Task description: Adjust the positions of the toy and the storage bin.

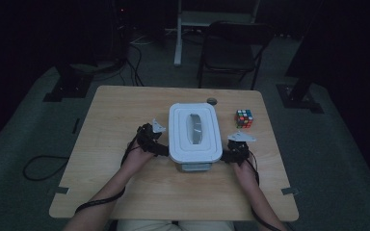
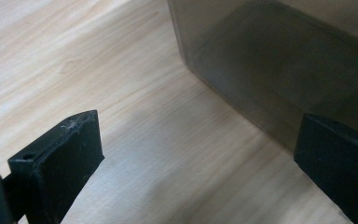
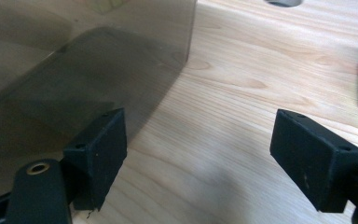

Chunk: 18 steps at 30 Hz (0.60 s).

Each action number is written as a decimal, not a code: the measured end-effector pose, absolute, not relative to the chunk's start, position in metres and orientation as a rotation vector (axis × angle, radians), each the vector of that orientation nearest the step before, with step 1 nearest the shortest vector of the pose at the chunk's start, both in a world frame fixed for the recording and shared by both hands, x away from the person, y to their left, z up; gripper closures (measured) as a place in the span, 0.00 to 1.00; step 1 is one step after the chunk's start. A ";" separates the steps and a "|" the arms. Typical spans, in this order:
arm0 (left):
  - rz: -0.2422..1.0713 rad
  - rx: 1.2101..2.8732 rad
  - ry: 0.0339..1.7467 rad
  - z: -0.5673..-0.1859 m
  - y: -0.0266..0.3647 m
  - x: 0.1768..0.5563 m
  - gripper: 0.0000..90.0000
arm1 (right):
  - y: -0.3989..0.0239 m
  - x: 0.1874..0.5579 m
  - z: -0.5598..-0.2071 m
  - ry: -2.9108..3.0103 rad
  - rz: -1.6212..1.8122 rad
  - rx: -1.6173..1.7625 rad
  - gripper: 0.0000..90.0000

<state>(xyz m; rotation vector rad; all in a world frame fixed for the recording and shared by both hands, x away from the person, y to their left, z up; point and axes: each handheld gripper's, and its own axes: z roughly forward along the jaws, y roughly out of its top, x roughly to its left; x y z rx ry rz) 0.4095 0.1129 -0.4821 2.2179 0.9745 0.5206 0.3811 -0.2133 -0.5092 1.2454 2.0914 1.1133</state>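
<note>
Box (image 1: 195, 132) on table (image 1: 125, 110), left gripper (image 1: 161, 149) and right gripper (image 1: 225, 155) flanking it, jaws apart

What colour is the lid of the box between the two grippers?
White, with a clear window; the lid shows best in the high view.

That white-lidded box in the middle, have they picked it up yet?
Not yet. The box sits on the table, lid on. The left gripper and right gripper flank its sides, fingers open and empty. Gripping and lifting seem left. The puzzle cube lies untouched.
</note>
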 end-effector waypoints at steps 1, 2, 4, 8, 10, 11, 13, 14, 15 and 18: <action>0.524 2.215 0.970 -0.483 0.112 0.409 0.02 | -0.213 0.381 -0.509 2.091 1.113 1.245 0.21; 0.521 2.213 0.974 -0.483 0.112 0.408 0.02 | -0.215 0.379 -0.510 2.087 1.116 1.244 0.21; 0.517 2.205 0.977 -0.484 0.112 0.407 0.02 | -0.217 0.375 -0.510 2.097 1.126 1.250 0.21; 0.504 2.201 0.994 -0.487 0.111 0.404 0.02 | -0.218 0.365 -0.515 2.133 1.103 1.247 0.20; 0.511 2.188 0.985 -0.490 0.112 0.404 0.02 | -0.219 0.364 -0.516 2.145 1.098 1.241 0.20; 0.521 2.177 0.980 -0.491 0.113 0.405 0.02 | -0.221 0.363 -0.519 2.155 1.110 1.239 0.20; 0.512 2.154 0.981 -0.494 0.116 0.409 0.02 | -0.222 0.365 -0.521 2.177 1.117 1.256 0.17; 0.508 2.134 0.999 -0.496 0.117 0.411 0.02 | -0.223 0.367 -0.520 2.184 1.113 1.255 0.16; 0.505 2.127 1.009 -0.497 0.119 0.414 0.02 | -0.223 0.369 -0.520 2.183 1.108 1.251 0.16; 0.478 2.090 1.050 -0.501 0.124 0.425 0.02 | -0.226 0.378 -0.518 2.165 1.086 1.249 0.16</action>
